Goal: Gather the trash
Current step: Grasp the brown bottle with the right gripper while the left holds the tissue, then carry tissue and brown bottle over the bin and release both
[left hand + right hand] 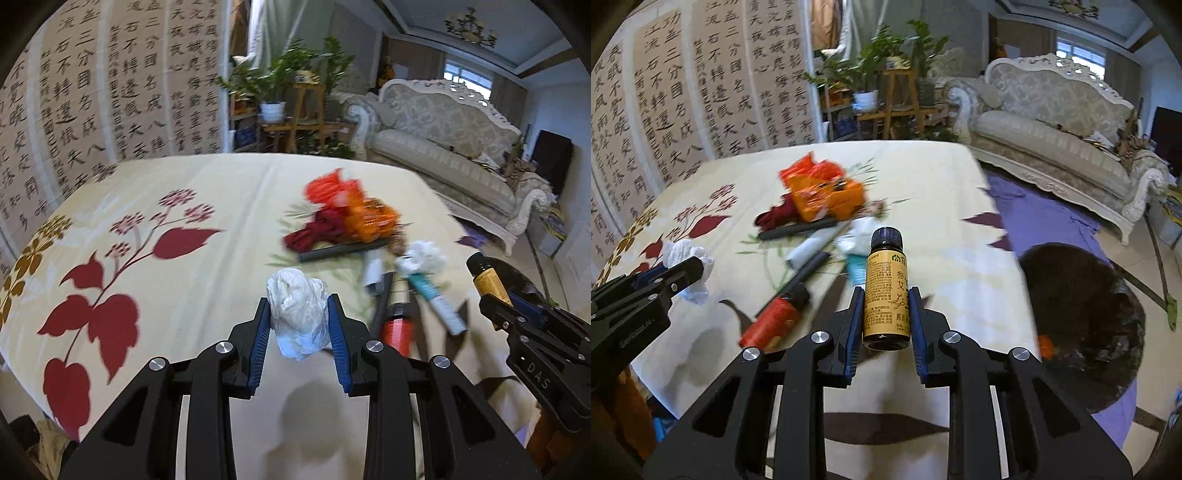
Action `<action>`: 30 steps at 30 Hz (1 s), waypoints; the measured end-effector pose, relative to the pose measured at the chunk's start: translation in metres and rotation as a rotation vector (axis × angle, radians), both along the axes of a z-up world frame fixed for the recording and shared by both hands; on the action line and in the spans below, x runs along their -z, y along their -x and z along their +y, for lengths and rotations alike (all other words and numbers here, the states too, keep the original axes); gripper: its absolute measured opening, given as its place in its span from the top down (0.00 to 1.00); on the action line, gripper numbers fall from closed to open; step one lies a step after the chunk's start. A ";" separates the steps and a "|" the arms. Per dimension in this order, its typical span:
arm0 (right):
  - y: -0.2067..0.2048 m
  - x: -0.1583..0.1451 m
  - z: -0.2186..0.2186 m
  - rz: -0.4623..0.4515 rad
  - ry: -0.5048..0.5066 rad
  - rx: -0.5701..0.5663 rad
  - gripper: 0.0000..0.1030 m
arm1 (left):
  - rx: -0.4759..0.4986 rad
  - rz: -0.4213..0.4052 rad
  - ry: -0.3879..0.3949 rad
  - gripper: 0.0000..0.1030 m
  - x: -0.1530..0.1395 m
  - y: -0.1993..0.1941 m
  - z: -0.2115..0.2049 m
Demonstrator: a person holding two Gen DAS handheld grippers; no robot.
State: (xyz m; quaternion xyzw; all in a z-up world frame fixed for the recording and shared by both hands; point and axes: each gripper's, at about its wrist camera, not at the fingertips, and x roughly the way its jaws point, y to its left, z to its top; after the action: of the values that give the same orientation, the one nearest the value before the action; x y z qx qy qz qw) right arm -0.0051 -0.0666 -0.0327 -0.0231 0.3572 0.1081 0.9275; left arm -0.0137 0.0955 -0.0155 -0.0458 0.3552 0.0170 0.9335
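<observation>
1. The crumpled white tissue (298, 317) sat clamped between the blue pads of the left gripper (298, 325), lifted clear above the cream tablecloth (192, 288), which carried its shadow beneath.
2. The small brown bottle (886, 291) (yellow label, black screw cap) stood upright between the fingers of the right gripper (886, 314), which pressed against its sides; it too was held off the cloth.
3. In the left wrist view the right gripper (517, 310) showed at the far right edge with the bottle (487, 277) poking out of it; in the right wrist view the left gripper (670, 275) showed at the left edge with the tissue (687, 254) bunched at its tips.
4. Between the two grippers a scatter of trash lay on the cloth: an orange wrapper (823, 192) farthest away, a dark red bundle (775, 216) just beside it, and a black stick (798, 229) lying along their near side.
5. Nearer lay a red cylinder with a black end (775, 317), a second white wad (424, 258), and a white-and-teal tube (439, 299) (all blurred, so finer detail was hard to tell).
6. The cloth bore red leaf prints (96, 317) on its left half.
7. Beyond the table stood a wall of calligraphy panels (110, 92), potted plants (280, 77) on a wooden stand, and an ornate pale sofa (443, 136).
8. A dark round bin (1082, 317) sat on the floor to the right of the table, on a purple sheet (1034, 210).
</observation>
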 end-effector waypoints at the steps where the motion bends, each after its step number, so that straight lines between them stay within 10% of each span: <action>1: 0.001 -0.001 -0.006 -0.006 0.003 0.016 0.78 | 0.014 -0.004 0.000 0.69 -0.002 0.000 -0.006; 30: -0.011 0.020 -0.187 -0.011 -0.029 0.410 0.78 | 0.422 -0.037 -0.063 0.69 -0.004 -0.055 -0.220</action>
State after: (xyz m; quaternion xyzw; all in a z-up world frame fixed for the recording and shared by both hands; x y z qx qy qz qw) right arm 0.0057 -0.2536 -0.0528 0.0630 0.3476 -0.0776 0.9323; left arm 0.0415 -0.1242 -0.0111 0.0587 0.3389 -0.1686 0.9237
